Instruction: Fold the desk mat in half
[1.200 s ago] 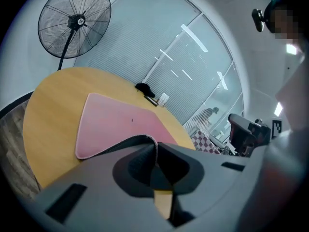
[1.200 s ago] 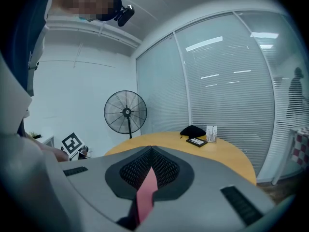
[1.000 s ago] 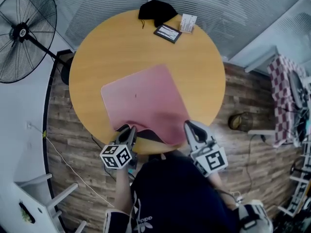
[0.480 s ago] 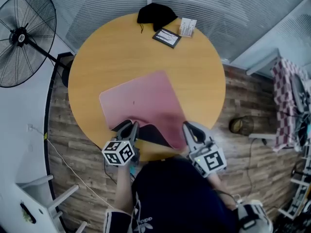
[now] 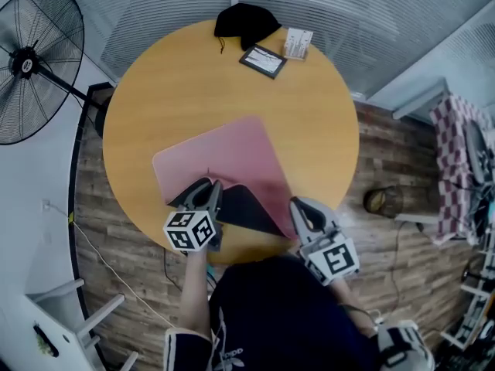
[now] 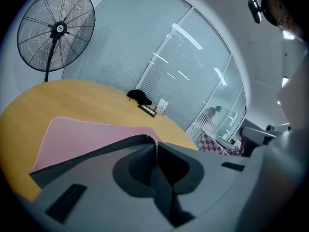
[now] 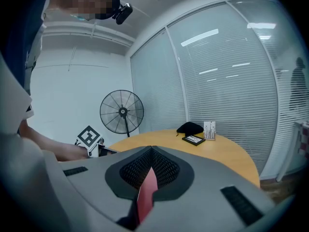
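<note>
Left claw [image 6: 154,148]: jaws pinched narrow on the near-left corner of the desk mat [image 5: 224,157]. The mat's edge curls up into the pads.

Right claw [image 7: 151,153]: jaws likewise closed down on the mat, at its near-right corner. A pink strip stands edge-on between the pads.

Between the two claws, in the head view, we note the held edge raised off the tabletop [image 5: 193,83] and turned over, so the dark underside [image 5: 246,211] shows. The rest of the mat lies flat, pink side up, on the near half of the round tabletop.

Relation that matters: the mat lies on the far side of both claws and stretches away from them, skewed a little to the left. The held edge runs left to right from claw to claw. The far edge opposite it is slanted, its left corner nearer to us than its right corner. The left claw sits further in over the mat, while the right claw hangs back at the tabletop's near rim.

Our judgement: fold begun, well short of half. The left claw is nearer its target corner and the right has the longer way to go. If the right does not catch up, we expect a skewed crease.

The black cloth [image 5: 246,18] and the small frame [image 5: 263,60] at the far rim lie well apart from the mat.
</note>
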The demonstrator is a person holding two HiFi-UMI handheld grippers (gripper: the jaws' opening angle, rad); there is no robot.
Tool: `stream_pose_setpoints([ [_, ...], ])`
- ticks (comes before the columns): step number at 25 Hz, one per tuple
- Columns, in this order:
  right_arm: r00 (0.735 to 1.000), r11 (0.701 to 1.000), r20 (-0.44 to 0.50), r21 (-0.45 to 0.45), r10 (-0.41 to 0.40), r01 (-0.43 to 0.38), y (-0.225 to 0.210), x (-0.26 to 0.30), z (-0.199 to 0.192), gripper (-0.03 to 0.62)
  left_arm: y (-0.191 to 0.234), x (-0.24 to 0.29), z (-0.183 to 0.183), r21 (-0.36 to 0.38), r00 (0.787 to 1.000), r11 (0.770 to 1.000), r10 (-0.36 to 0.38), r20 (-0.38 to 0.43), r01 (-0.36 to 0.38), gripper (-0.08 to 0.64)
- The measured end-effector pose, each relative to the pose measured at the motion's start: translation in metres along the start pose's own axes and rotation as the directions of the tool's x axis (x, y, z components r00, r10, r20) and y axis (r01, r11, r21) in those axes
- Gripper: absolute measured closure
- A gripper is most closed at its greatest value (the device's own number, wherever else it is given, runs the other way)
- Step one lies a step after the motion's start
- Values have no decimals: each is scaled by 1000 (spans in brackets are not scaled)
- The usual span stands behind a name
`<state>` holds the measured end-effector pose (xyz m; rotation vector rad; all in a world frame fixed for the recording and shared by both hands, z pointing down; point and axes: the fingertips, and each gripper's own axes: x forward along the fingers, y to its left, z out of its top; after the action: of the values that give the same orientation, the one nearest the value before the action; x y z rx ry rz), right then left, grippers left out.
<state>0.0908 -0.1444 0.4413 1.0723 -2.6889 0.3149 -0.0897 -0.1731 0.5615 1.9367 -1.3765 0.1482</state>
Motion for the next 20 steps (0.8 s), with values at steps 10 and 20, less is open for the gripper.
stream_pose_setpoints([
  [10, 999, 999, -45, 32, -7, 9, -15, 10, -9, 589, 9, 40, 25, 12, 1000, 1000, 5, -1, -5, 540],
  [20, 996, 997, -76, 56, -43, 47, -42, 16, -19, 589, 8, 101, 48, 69, 999, 997, -19, -44, 22, 540],
])
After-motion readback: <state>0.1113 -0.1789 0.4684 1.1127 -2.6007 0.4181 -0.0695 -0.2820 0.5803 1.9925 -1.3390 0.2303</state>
